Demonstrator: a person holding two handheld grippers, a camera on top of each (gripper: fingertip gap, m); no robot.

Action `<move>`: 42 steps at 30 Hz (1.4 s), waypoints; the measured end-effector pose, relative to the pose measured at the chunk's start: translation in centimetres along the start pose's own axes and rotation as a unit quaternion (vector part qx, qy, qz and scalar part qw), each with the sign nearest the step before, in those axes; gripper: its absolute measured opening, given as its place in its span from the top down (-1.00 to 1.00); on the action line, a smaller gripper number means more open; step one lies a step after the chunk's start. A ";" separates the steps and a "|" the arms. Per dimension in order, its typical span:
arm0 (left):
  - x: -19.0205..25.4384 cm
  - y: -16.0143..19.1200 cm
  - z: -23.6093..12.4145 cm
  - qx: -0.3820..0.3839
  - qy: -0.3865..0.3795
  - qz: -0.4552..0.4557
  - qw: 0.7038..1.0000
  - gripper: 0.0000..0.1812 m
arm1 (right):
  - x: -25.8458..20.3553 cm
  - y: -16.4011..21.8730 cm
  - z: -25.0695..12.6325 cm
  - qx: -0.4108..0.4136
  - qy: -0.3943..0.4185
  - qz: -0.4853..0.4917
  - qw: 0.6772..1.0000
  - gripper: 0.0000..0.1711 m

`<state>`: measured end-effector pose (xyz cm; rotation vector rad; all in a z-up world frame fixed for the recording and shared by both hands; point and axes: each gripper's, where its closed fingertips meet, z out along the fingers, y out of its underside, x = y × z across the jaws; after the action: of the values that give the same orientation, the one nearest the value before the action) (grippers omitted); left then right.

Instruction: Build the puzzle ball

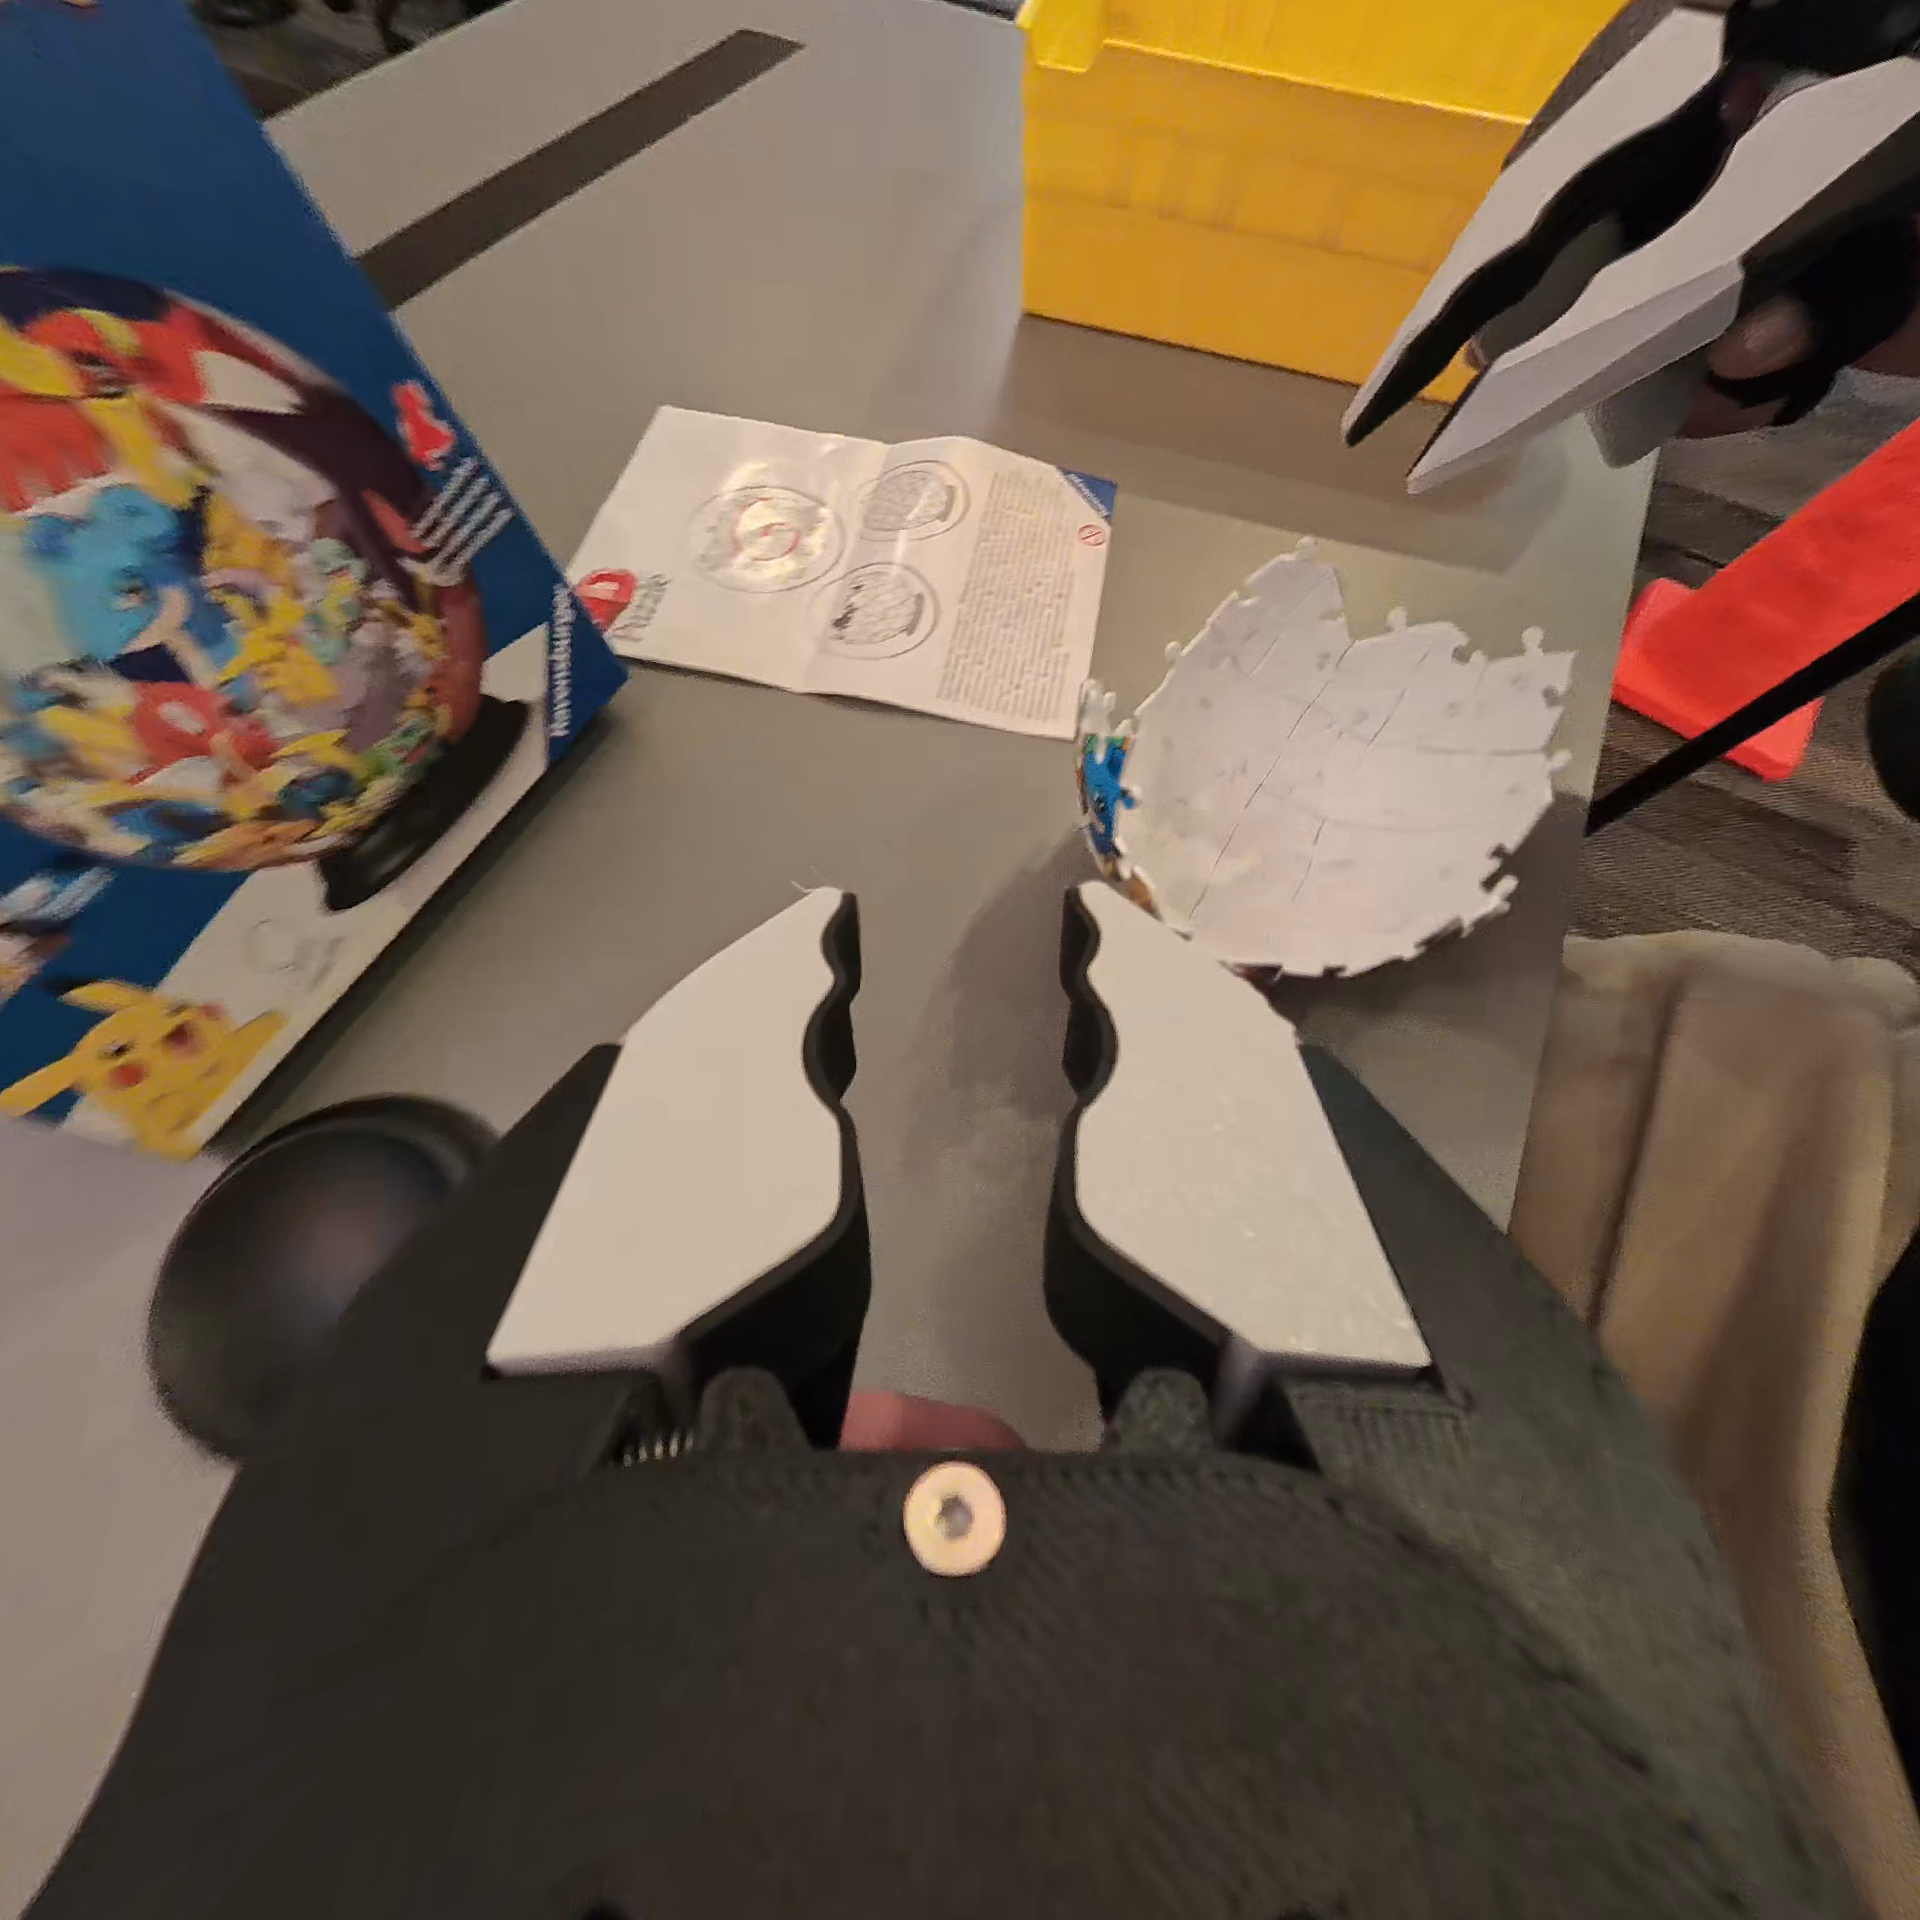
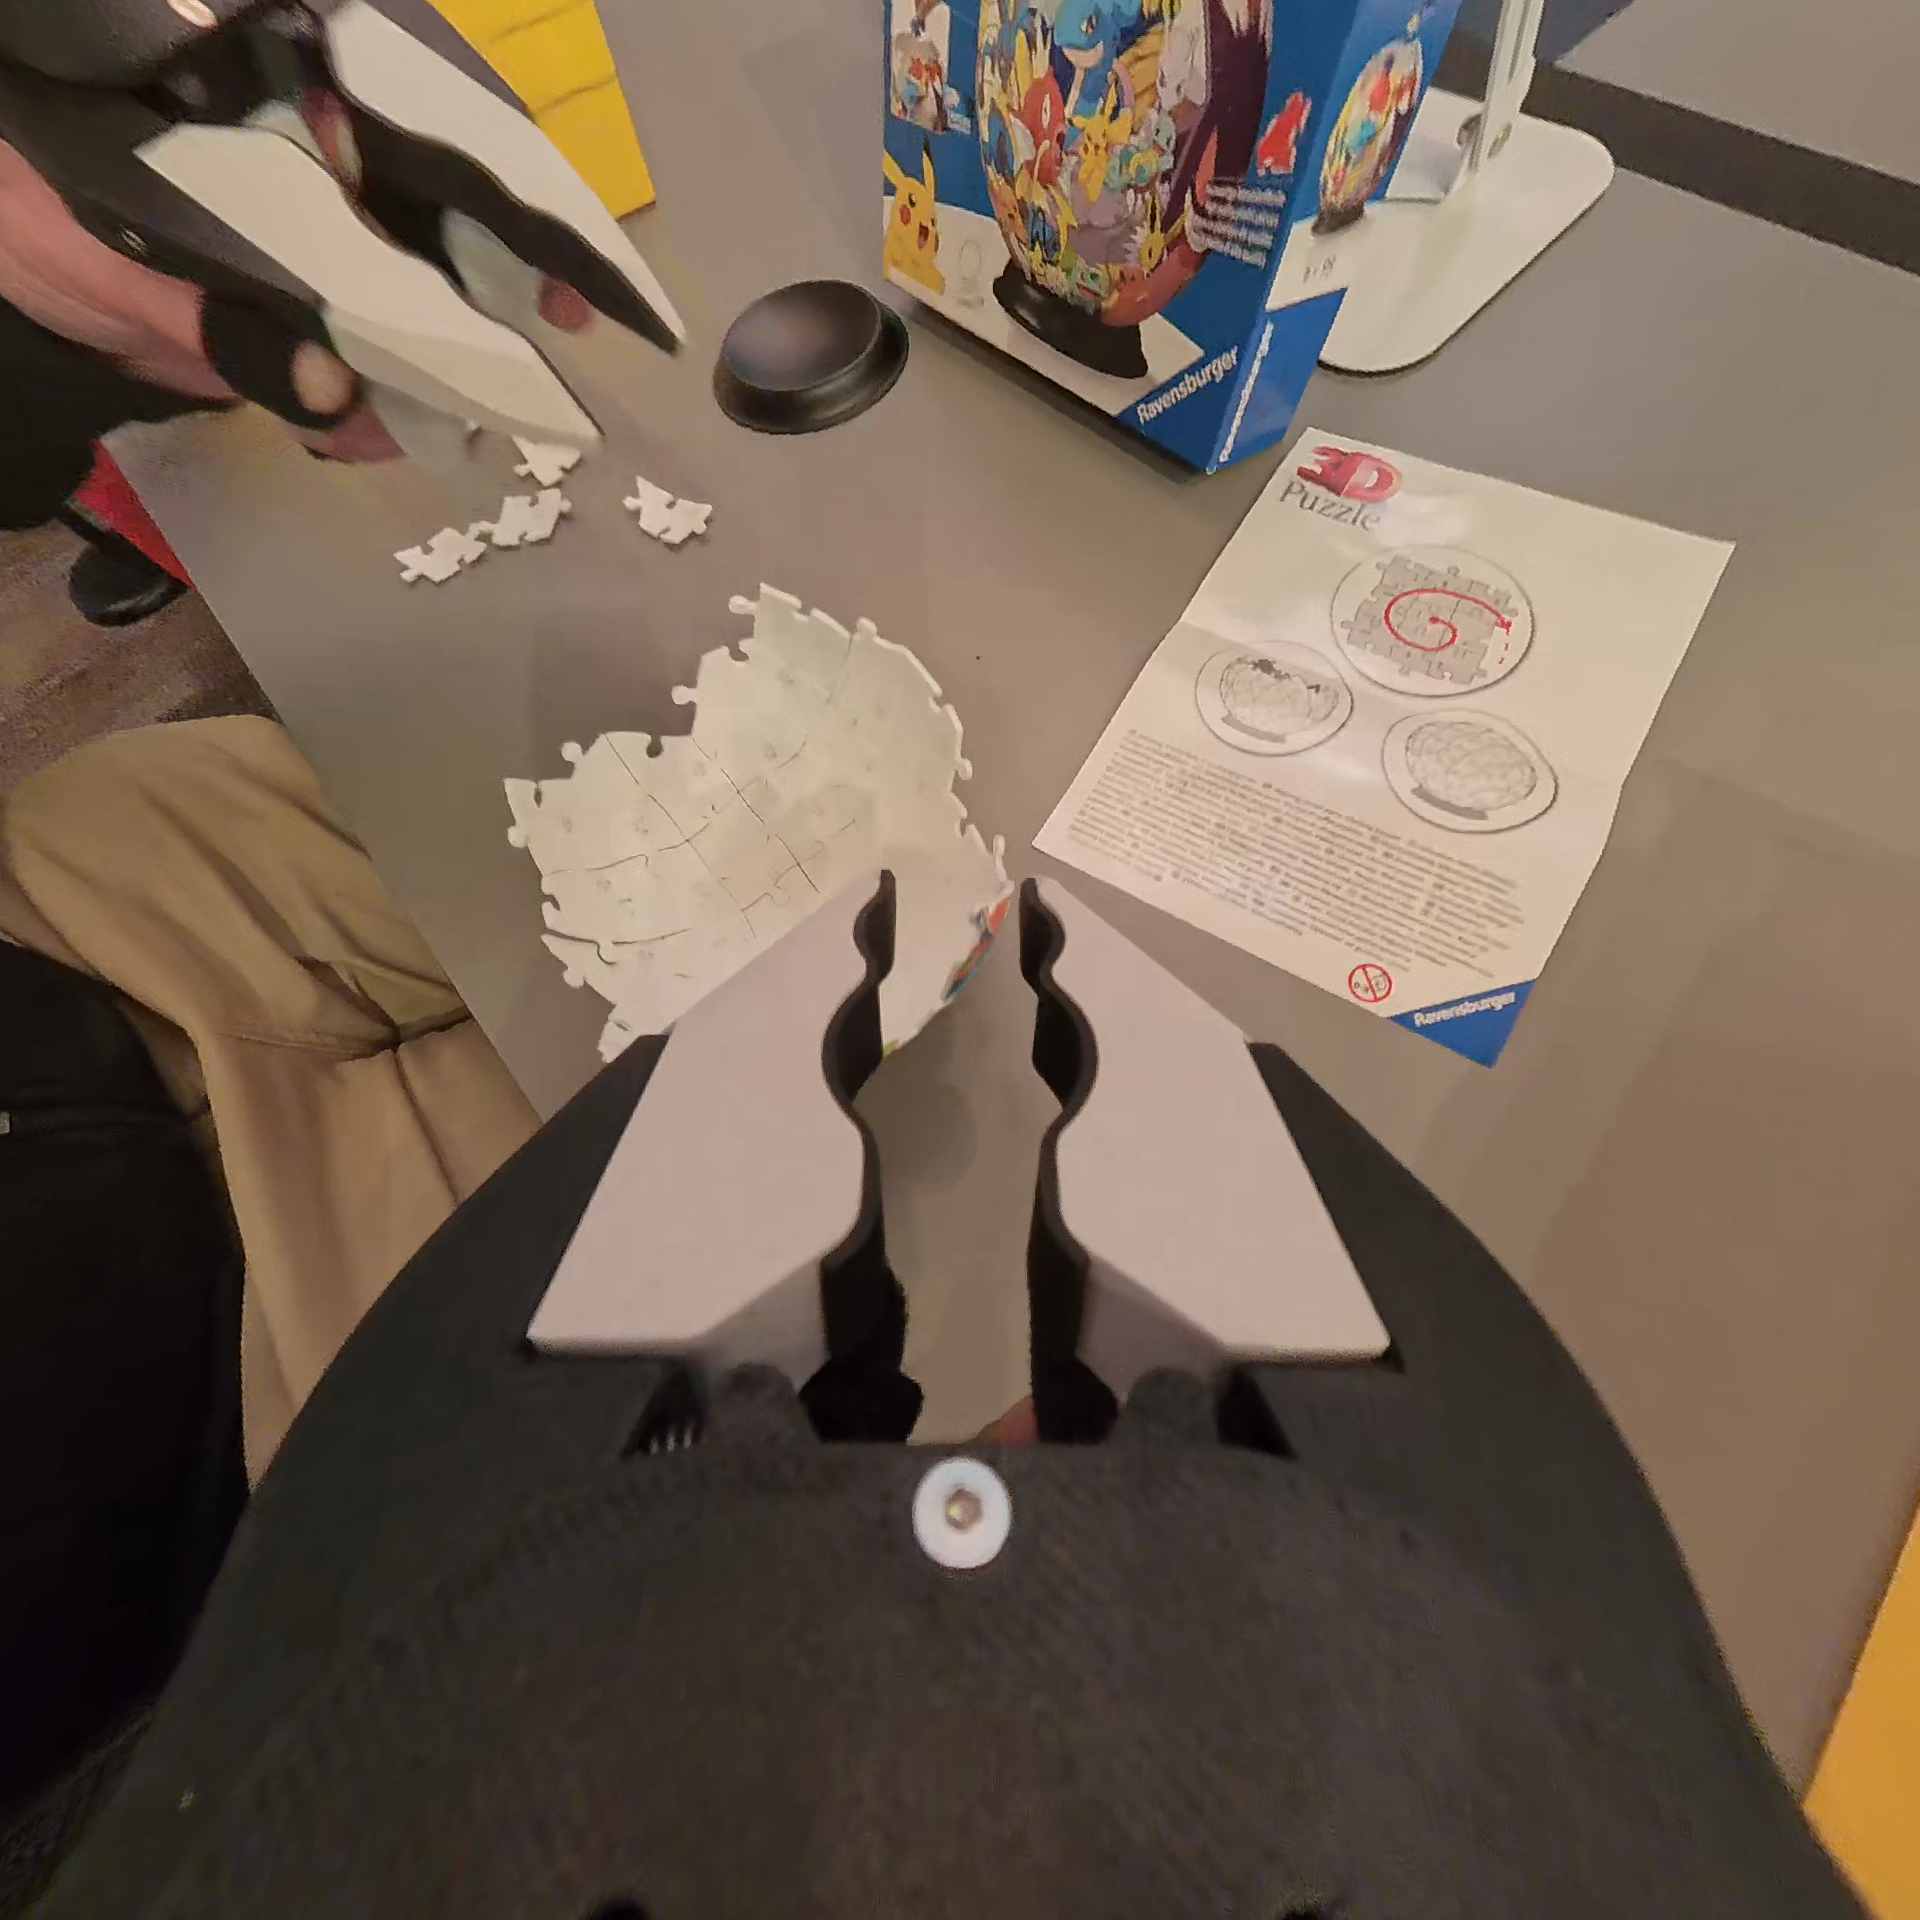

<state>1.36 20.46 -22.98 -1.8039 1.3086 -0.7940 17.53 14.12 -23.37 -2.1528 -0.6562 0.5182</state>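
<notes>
A half-built puzzle ball shell [image 1: 1340,769], white inside with a coloured outer face, lies open side up on the grey table [image 1: 727,810]. My left gripper [image 1: 961,914] is open and empty, with its right fingertip just beside the shell's near rim. My right gripper [image 2: 958,888] is open with a narrow gap and empty, its tips over the shell's [image 2: 727,790] near edge. It hangs above the table's far right in the left wrist view [image 1: 1384,457]. Loose white pieces [image 2: 540,514] lie beyond the shell, under the left gripper [image 2: 623,384].
The blue puzzle box [image 2: 1122,208] stands at the back beside a black round stand [image 2: 810,353] and a white base [image 2: 1455,249]. A leaflet [image 2: 1382,748] lies to the right. There is also a yellow bin [image 1: 1247,187], a beige cloth [image 2: 208,935] off the table edge, and a red object [image 1: 1766,623]. The tips of one gripper are about 20 cm away from the tips of the other. The white base [image 2: 1455,249] is about 35 cm from my left fingertips and 40 cm from my right.
</notes>
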 end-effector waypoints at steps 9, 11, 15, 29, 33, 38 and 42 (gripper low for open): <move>-3.0 4.2 -7.0 -0.015 -0.080 -0.037 0.996 0.63 | -0.2 2.0 0.7 -0.011 0.013 0.043 0.999 0.74; -3.7 5.0 -8.1 -0.016 -0.095 -0.045 0.994 0.63 | -0.2 2.4 0.9 -0.015 0.011 0.050 0.999 0.75; -5.3 6.5 -10.2 -0.028 -0.124 -0.062 0.990 0.64 | -0.1 2.7 1.1 -0.014 0.006 0.056 0.998 0.75; -7.6 14.9 -12.8 -0.197 -0.176 -0.051 0.963 0.64 | -0.4 3.4 2.6 -0.025 -0.008 0.041 0.999 0.76; -7.7 17.7 -14.2 -0.275 -0.184 -0.045 0.943 0.64 | -0.1 3.0 2.2 -0.013 -0.003 0.040 0.999 0.76; -8.2 19.4 -14.0 -0.316 -0.216 -0.029 0.923 0.54 | -0.1 3.0 2.4 -0.011 -0.006 0.038 0.999 0.76; -8.5 19.7 -13.2 -0.301 -0.217 -0.051 0.927 0.53 | -0.2 3.0 2.4 -0.010 -0.008 0.036 0.999 0.76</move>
<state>-21.54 22.02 -33.36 -2.3663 1.2369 -0.0012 16.87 13.80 -27.15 -2.1997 -0.5970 0.5694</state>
